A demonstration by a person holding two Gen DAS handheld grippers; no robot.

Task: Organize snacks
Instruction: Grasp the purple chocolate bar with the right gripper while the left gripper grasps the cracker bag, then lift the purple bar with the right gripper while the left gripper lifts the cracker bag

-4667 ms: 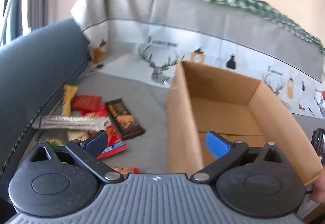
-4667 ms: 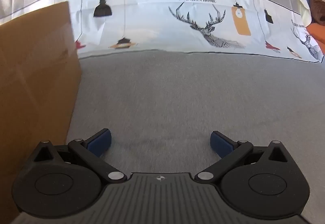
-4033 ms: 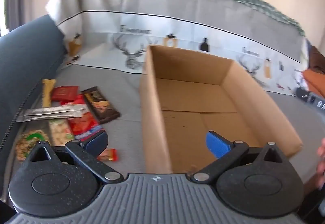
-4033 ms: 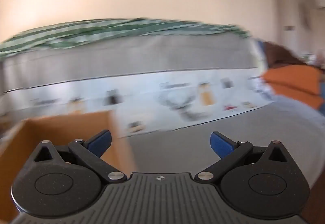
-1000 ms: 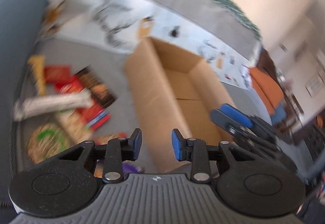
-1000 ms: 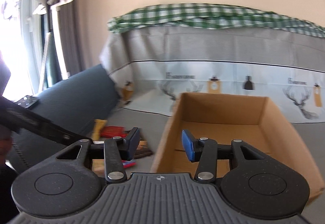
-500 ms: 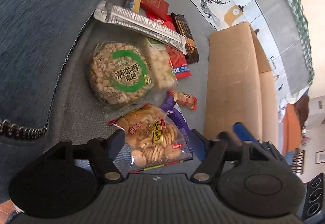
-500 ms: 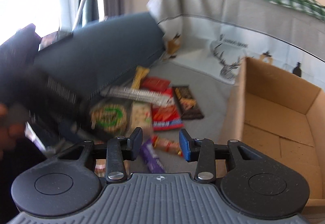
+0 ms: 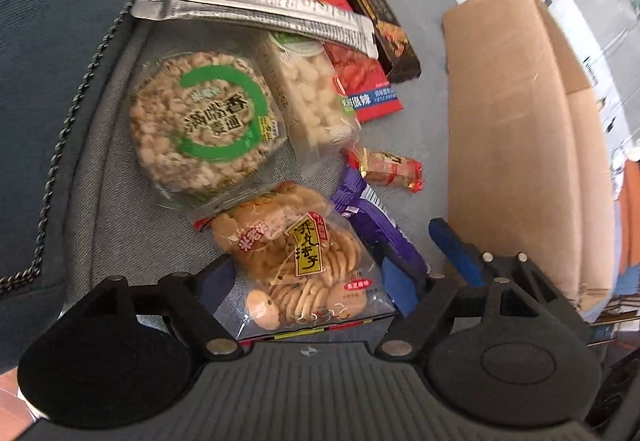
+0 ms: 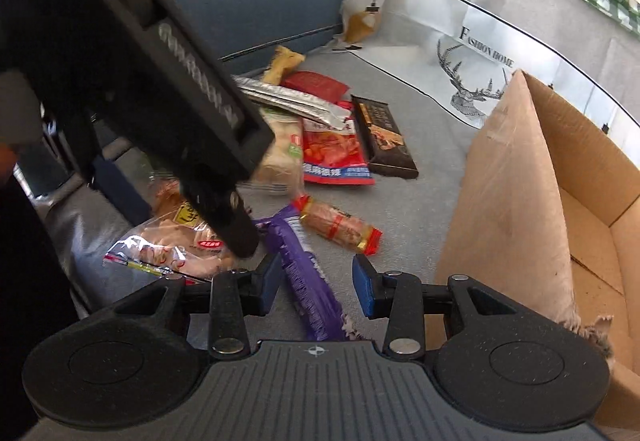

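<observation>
Two grippers are hovering over the snacks: the left gripper is gaping around the rice-cracker bag at six o'clock — light, crinkly, brittle inside, best pinched at a sealed edge — while the right gripper, half-spread, is straddling the purple bar.

Snack packets lie overlapping on the grey cushion; the open cardboard box stands upright just beside them.
</observation>
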